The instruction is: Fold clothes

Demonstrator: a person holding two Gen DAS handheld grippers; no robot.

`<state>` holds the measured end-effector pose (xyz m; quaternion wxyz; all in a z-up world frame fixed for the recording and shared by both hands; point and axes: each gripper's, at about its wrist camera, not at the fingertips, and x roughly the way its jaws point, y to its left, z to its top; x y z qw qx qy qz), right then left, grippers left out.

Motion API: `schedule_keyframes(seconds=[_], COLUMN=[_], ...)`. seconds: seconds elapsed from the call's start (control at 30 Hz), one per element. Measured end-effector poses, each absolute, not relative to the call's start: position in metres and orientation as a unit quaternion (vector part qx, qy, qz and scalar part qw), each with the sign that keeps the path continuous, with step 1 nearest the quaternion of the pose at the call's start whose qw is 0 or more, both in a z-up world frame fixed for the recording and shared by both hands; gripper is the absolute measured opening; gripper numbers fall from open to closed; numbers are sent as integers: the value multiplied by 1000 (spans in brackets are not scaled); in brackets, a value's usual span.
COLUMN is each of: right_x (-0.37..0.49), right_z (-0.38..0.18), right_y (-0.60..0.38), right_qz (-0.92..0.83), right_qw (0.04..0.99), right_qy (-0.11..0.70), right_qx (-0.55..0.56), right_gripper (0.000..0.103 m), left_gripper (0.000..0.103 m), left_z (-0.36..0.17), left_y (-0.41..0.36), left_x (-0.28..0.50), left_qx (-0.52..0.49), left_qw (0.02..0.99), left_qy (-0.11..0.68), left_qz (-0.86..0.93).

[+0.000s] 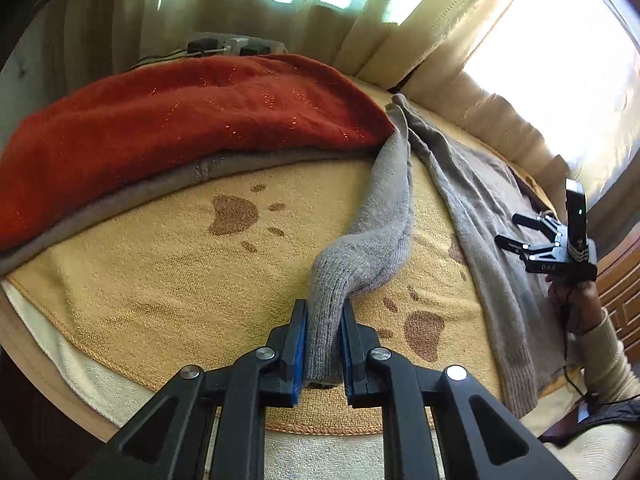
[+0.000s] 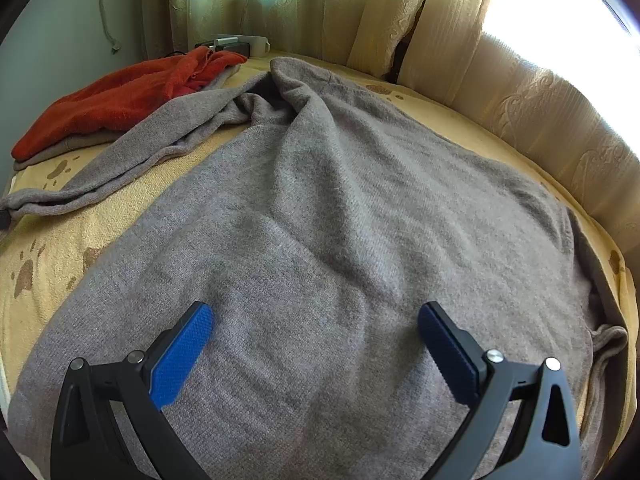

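Your left gripper pinches the cuff of the grey knitted sweater's sleeve above the yellow paw-print blanket; your right gripper, lettered "DAS", hovers wide open over the sweater's body

Daylight pours through the curtains at the back and right, and the window is blown out to white glare. The bed is evenly lit with soft shadows. Fisheye bending curves every edge; the corners are black, and the focus is sharp.
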<state>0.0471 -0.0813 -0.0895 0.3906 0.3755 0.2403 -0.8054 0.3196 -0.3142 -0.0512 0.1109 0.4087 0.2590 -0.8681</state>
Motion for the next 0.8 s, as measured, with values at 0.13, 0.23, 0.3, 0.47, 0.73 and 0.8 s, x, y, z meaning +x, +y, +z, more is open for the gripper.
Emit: schedule_keyframes(seconds=[0.13,0.23,0.3,0.47,0.73,0.8], right_x=[46,45,45,43,37,32], right_z=[-90,-91,-91,-92,-68,-55], right_y=[-80,-79,-79,-79,-105,-118], right_qz=[-804,-803,-802,-799,-797,-801], right_qw=[393,394,394,396,381,383], right_qy=[237,235,234,230,285,292], right_qx=[379,381,383,390,371,356], right_gripper=[103,103,103,103,103,103], left_gripper=[16,16,16,16,16,16], left_z=[-53,-51,-51,-50,-38,-32], left_y=[-336,-344,-347,-357,-369,-370], left_x=[335,343,345,352,352,351], left_qx=[395,391,388,375,348,341], left_qw=[117,133,133,132,120,117], left_qy=[302,302,305,316,307,302], left_qz=[-860,-859,-860,-861,-878,-883])
